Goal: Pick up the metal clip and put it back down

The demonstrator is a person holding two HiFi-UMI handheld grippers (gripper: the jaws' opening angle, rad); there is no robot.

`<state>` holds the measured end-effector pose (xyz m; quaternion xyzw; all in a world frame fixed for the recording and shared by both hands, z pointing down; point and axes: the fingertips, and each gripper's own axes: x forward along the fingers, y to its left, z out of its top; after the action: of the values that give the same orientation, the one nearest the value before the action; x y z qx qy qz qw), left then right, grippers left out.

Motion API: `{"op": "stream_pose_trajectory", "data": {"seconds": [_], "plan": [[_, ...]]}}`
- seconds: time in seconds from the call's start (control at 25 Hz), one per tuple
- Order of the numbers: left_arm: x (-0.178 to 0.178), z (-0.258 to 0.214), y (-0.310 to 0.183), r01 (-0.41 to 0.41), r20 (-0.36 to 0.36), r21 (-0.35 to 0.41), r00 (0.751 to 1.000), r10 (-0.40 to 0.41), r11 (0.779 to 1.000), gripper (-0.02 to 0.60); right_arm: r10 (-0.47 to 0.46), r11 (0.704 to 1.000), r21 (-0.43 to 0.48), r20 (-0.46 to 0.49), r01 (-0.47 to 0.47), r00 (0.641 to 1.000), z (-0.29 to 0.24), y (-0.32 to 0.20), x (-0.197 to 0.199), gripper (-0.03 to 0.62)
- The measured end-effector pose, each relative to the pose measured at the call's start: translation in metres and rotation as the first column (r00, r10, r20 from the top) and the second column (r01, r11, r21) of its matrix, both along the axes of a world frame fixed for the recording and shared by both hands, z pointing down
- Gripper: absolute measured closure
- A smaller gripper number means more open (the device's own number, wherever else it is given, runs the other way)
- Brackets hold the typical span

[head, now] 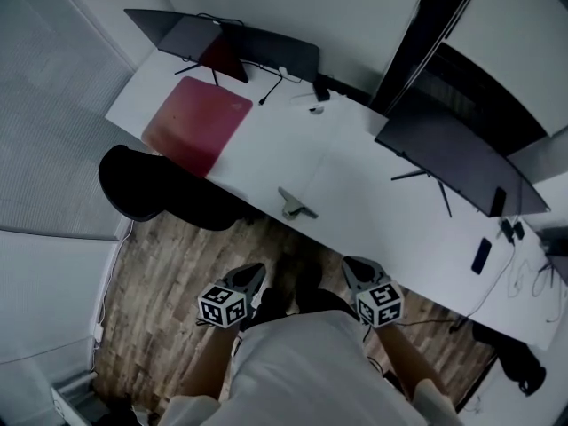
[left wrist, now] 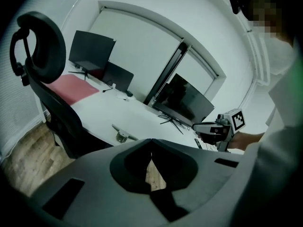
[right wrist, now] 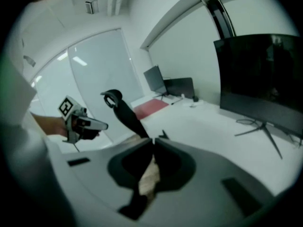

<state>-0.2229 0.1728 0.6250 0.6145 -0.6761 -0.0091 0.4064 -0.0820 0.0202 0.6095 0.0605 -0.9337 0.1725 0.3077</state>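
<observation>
The left claw (head: 252,274) and the right claw (head: 353,266) are both pressed together on nothing over the wooden floor (head: 169,273), and the metal clip (head: 295,205) lies ahead, between them, at the near edge of the white desk (head: 355,193).

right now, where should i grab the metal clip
Likely the clip by its long thin bar, from above, on the near side of the desk: the bar lies flat by the edge, slim enough to pinch across; the body looks bulkier.

metal clip (right wrist: 163,135) — mostly behind right claw (right wrist: 153,142) | monitor (right wrist: 265,79) — cut by right edge
</observation>
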Motion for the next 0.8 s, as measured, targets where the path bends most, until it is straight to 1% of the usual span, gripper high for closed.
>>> {"op": "stream_pose_trajectory", "data": {"seconds": [0.08, 0.16, 0.28, 0.52, 0.8], "plan": [[0.0, 0.009, -0.006, 0.053, -0.059, -0.012, 0.997, -0.054, 0.999, 0.549, -0.02, 1.0, -0.014, -0.005, 0.02, 1.0, 0.006, -0.007, -0.001, 0.559], [0.0, 0.017, -0.012, 0.109, -0.109, -0.019, 0.988, -0.11, 0.994, 0.549, -0.037, 0.999, -0.023, -0.007, 0.037, 0.999, 0.011, -0.014, -0.002, 0.559], [-0.002, 0.026, -0.022, 0.161, -0.139, -0.029, 0.977, -0.164, 0.986, 0.549, -0.062, 0.998, -0.026, -0.007, 0.061, 0.998, 0.017, -0.025, -0.006, 0.559], [-0.005, 0.035, -0.043, 0.184, -0.153, -0.047, 0.97, -0.189, 0.982, 0.549, -0.087, 0.996, -0.033, -0.016, 0.087, 0.996, 0.029, -0.041, -0.014, 0.559], [-0.021, 0.056, -0.066, 0.183, -0.206, -0.064, 0.959, -0.192, 0.981, 0.549, -0.075, 0.996, -0.062, -0.054, 0.072, 0.996, 0.051, -0.048, -0.027, 0.559]]}}
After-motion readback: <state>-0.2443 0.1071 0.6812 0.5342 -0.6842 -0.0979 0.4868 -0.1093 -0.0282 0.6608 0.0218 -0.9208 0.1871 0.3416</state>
